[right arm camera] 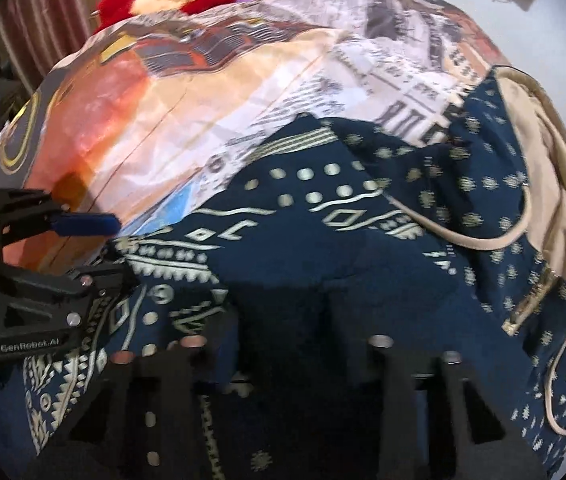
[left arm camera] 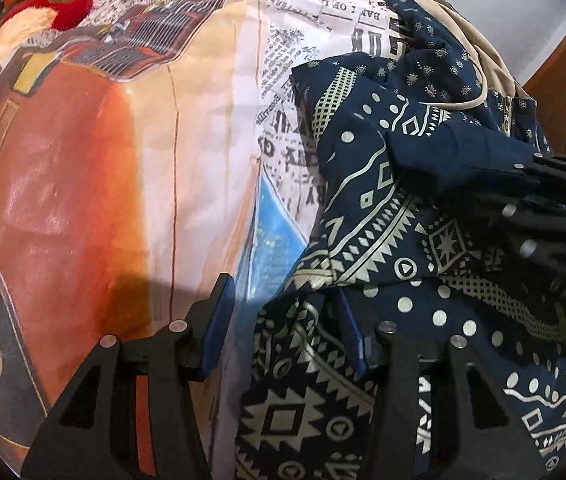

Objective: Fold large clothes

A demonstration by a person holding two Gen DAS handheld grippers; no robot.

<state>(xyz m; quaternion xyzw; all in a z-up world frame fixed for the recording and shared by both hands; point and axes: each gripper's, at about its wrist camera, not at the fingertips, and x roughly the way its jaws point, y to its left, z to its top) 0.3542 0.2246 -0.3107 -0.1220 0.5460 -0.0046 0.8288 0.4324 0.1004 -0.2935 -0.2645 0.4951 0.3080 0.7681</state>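
— Looking from the left, what's over there?

— Far corner, a red plush toy (left arm camera: 35, 20). It's lying on a printed bedsheet (left arm camera: 103, 160), which has an orange car picture on it and newspaper lettering further across.

— And the first tool?

— The left gripper (left arm camera: 287, 320) points steeply down at the spot where the sheet meets the cloth. Its blue pads (left arm camera: 219, 320) stand apart. The left pad is over bare sheet, the other one is right at the garment's edge, and nothing is pinched between them.

— So where's the garment?

— The navy hoodie (left arm camera: 383, 184) is bunched up on the right half of the bed. It's covered in cream dots, diamonds and zigzag bands. Some of it is folded over on itself, and the near edge runs in between those open pads.

— And the other tool?

— The right gripper (right arm camera: 287, 344) is further right, sunk into the heap and clamped on a dark fold of the hoodie. The cloth bulges up between its fingers.

— Anything past that?

— The beige hood lining, a drawstring (left arm camera: 479, 92) looped across the fabric, and a zipper (left arm camera: 506, 114) just beside it.
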